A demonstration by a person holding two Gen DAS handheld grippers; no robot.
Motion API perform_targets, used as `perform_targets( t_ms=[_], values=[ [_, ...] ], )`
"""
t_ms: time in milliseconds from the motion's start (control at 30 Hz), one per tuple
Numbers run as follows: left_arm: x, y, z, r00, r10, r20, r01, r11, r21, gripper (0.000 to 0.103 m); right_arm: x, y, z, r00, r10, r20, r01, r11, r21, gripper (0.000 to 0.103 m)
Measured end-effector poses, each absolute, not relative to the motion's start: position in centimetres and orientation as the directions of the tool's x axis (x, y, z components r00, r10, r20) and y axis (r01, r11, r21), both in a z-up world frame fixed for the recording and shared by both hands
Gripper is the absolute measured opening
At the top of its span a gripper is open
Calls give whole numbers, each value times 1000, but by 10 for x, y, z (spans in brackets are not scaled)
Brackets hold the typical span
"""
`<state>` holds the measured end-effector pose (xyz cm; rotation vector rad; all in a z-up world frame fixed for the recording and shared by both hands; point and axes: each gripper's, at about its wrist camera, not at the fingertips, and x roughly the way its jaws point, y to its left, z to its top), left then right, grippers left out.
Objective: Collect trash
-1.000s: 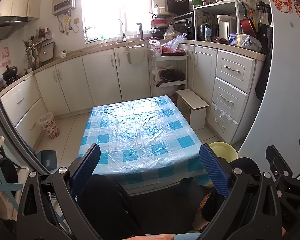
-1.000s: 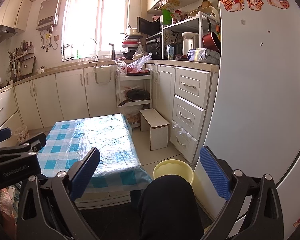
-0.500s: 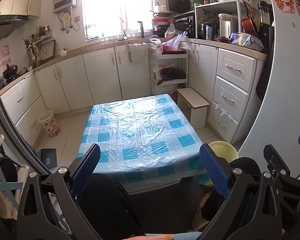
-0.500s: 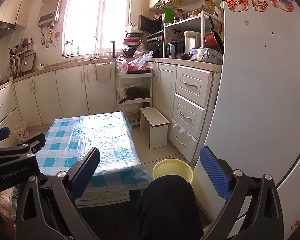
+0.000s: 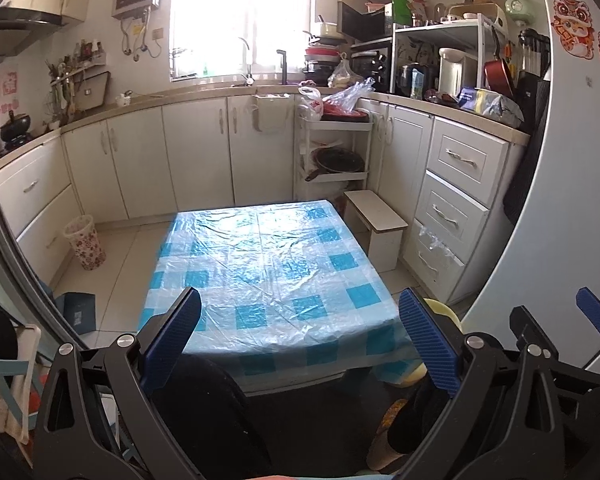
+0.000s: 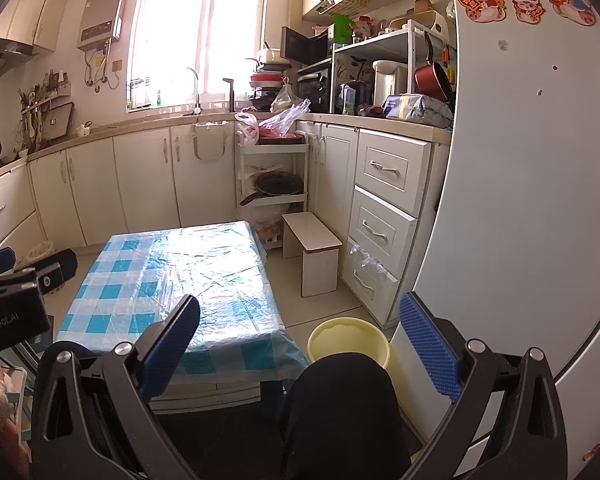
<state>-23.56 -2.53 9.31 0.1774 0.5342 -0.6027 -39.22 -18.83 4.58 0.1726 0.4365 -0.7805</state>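
Standing beside the table (image 6: 172, 276), a yellow bin (image 6: 348, 342) lies between the right tongs (image 6: 300, 344).

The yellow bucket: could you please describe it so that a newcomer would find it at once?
Start at the low table with the blue-checked cover in the middle of the kitchen floor. At its near right corner, by the white fridge, stands the yellow bucket. It is the only plain yellow round tub; the flowered bin stands far left.
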Motion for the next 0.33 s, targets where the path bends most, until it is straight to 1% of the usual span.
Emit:
perform_targets(
  t_ms=[133,200,333],
  values=[
    [-216,-26,95,687,-468,-556,570,822,13,95,-382,-190,46,638,-627,-447,697,717,-12,96],
    [-206,-28,94,708,-433,-558,543,839,37,95,-376,-189,47,645,-620,-447,688,726,-15,96],
    [-182,-27,89,705,-397,-588,504,863,22,95,-362,-190,48,657,-602,-453,668,744,-20,96]
  ],
)
